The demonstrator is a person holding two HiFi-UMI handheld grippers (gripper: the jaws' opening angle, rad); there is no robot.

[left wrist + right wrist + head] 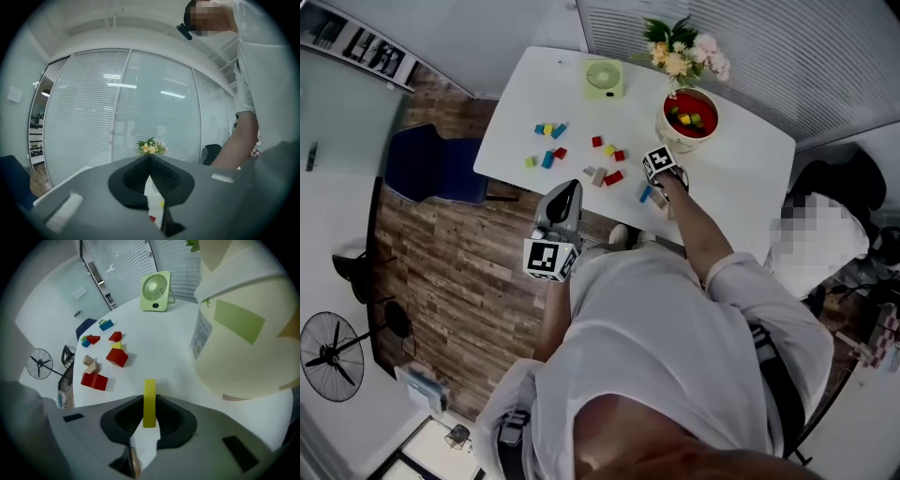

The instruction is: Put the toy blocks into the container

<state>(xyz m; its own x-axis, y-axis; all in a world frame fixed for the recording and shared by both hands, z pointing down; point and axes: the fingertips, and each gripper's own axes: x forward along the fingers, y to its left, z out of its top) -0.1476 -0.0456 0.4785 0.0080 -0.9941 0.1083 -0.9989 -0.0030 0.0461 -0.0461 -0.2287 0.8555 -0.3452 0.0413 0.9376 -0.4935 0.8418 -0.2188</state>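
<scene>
The red bowl (690, 114) with several blocks in it stands at the table's far right; its cream outer wall (243, 348) fills the right of the right gripper view. My right gripper (656, 194) points steeply down in front of the bowl, shut on a thin yellow block (149, 401) just above the tabletop. Loose blocks lie to its left: a red block (94, 380), a tan block (91, 365), another red block (116, 356) and a blue block (547, 159). My left gripper (565, 190) hangs shut and empty at the table's near edge.
A green desk fan (604, 79) stands at the back of the white table (741, 159), with flowers (684, 52) behind the bowl. A blue chair (431, 167) stands left of the table, and a floor fan (333, 356) is on the wooden floor.
</scene>
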